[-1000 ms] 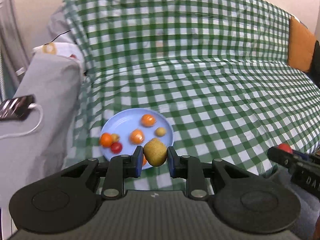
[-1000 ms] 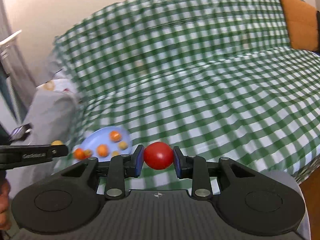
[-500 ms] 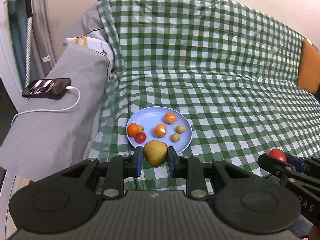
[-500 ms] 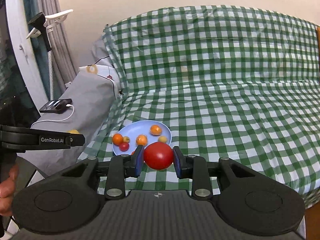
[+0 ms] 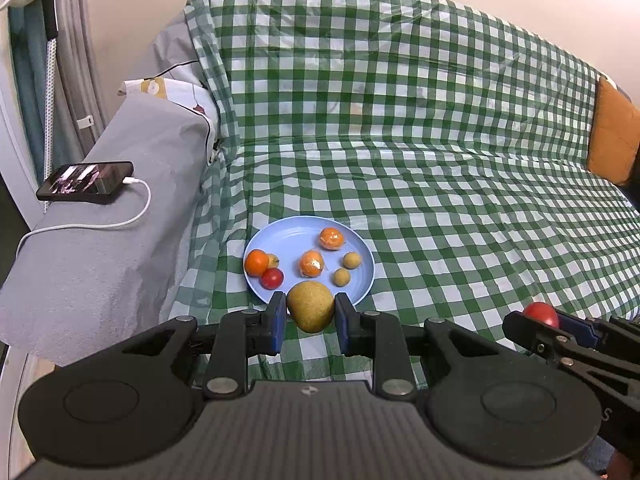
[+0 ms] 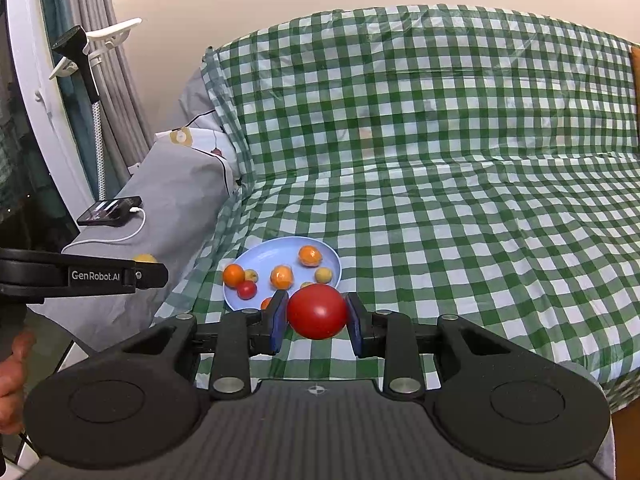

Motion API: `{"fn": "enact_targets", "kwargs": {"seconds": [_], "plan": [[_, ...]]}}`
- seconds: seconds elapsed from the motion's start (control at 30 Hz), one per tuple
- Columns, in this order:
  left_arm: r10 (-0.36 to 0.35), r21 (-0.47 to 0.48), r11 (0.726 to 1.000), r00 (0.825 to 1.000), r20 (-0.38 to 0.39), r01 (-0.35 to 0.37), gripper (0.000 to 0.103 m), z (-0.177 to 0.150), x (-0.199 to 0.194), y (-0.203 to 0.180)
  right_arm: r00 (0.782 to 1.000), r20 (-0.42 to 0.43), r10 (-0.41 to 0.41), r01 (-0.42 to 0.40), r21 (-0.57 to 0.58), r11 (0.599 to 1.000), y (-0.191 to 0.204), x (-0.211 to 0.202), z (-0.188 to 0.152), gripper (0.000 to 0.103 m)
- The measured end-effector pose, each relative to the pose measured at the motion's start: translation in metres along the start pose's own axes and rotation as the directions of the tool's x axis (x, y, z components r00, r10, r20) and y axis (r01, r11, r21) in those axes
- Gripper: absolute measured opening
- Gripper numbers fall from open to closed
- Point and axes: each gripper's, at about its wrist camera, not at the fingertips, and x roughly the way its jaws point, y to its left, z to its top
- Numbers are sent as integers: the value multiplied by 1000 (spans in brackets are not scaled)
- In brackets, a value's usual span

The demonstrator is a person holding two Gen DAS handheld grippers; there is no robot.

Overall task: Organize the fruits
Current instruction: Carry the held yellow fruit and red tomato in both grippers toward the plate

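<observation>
Partly hiding plate (image 5: 360,248), left tongs (image 5: 311,312) clamp pear (image 5: 310,305), right tongs (image 6: 318,314) clamp tomato (image 6: 317,310)

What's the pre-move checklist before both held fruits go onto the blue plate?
1. Left gripper shut on the yellow-brown pear: ok.
2. Right gripper shut on the red tomato: ok.
3. Blue plate in view on the checked cloth: ok.
4. Bare plate area for two more fruits: ok at the back-left; the front is hidden by the pear.
5. Grippers apart from each other: ok.
6. Height of the held fruits above the plate: cannot tell.
</observation>
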Motion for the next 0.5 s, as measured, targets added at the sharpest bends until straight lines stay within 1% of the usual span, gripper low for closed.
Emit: {"fn": "enact_targets", "kwargs": {"seconds": [0.5], "plan": [[18, -28, 999, 1000, -18, -19, 28, 6, 19, 7, 1000, -24, -1, 1, -1, 1000, 0, 16, 0, 32]]}}
